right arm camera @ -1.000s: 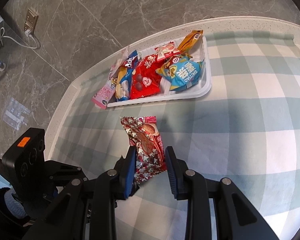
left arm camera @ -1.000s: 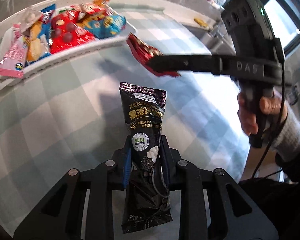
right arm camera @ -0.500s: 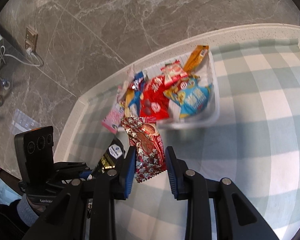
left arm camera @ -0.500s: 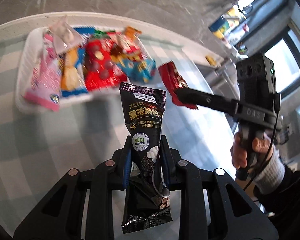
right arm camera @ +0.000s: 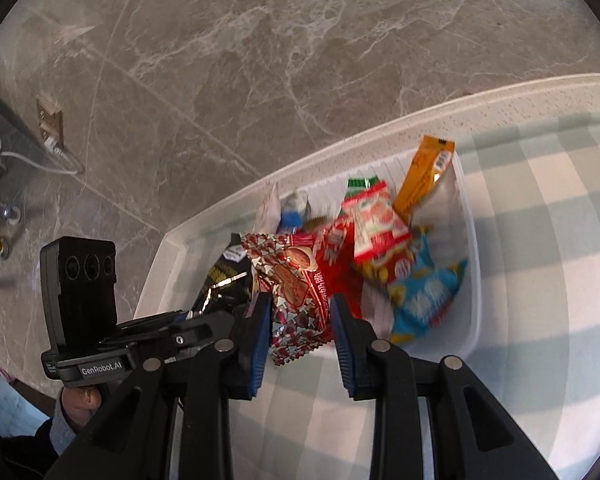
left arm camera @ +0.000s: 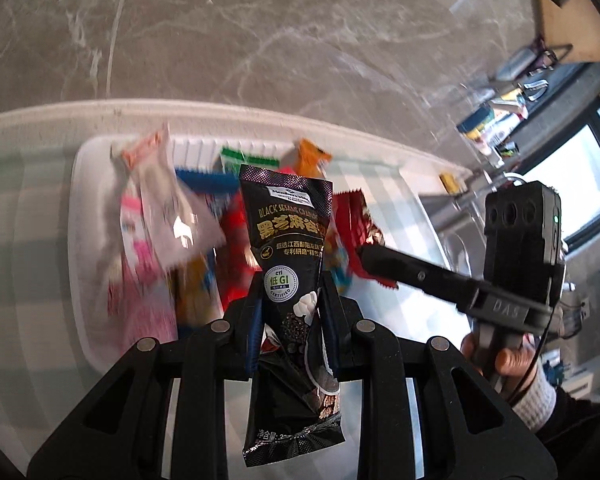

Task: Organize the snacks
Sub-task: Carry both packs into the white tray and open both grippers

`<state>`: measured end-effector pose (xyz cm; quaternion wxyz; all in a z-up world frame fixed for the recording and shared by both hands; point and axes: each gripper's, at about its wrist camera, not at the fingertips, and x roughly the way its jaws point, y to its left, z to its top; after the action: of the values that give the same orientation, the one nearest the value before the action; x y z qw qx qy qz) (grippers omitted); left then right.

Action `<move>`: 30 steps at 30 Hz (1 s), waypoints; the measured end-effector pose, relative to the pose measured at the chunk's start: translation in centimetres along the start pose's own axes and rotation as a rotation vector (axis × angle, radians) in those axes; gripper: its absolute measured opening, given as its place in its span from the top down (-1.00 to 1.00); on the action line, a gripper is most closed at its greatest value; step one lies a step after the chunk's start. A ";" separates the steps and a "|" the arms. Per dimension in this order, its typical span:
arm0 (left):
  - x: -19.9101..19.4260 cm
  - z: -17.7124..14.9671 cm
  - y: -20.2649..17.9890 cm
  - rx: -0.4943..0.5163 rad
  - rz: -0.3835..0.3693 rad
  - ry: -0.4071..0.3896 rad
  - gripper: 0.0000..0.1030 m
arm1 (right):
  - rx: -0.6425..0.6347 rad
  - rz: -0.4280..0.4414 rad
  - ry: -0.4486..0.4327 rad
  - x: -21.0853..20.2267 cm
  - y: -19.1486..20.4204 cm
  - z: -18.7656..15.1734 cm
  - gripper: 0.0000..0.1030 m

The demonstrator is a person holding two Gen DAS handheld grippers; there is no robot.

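My left gripper (left arm camera: 290, 280) is shut on a black sesame snack packet (left arm camera: 289, 232), which stands upright between the pads above the white tray (left arm camera: 81, 240). My right gripper (right arm camera: 298, 300) is shut on a red packet with a star pattern (right arm camera: 293, 280) and hangs over the tray's near rim (right arm camera: 475, 248). The tray holds several snack packets: pink, blue, red and orange. The left wrist view has the right gripper (left arm camera: 366, 258) coming in from the right with the red packet (left arm camera: 354, 216). Seen from the right wrist, the left gripper (right arm camera: 215, 314) and the black packet (right arm camera: 223, 276) are close on the left.
The tray lies near the far edge of a table under a green and white checked cloth (right arm camera: 540, 280). Beyond the edge is grey marble floor (right arm camera: 300, 60). A person's hand (left arm camera: 508, 360) grips the right tool. A wall socket with a cable (right arm camera: 49, 128) is far left.
Both grippers have carried their packets across the table toward the tray and now hang over it, close side by side. Both grips are unchanged.
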<state>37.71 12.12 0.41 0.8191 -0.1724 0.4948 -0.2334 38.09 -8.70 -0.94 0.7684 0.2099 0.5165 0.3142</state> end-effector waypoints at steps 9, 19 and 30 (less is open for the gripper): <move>2.8 4.9 1.0 -0.034 0.045 -0.014 0.55 | 0.032 -0.027 -0.011 2.8 -0.9 3.2 0.37; 6.0 6.1 2.7 -0.053 0.125 -0.028 0.50 | 0.074 -0.064 -0.013 5.0 -2.5 4.2 0.11; 5.2 5.2 1.3 0.002 0.140 -0.084 0.06 | 0.057 -0.055 -0.036 4.7 -2.2 3.6 -0.02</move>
<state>44.75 10.60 -1.71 0.8536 -0.1461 0.4708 -0.1685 43.29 -7.02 -4.11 0.7795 0.2230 0.5170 0.2745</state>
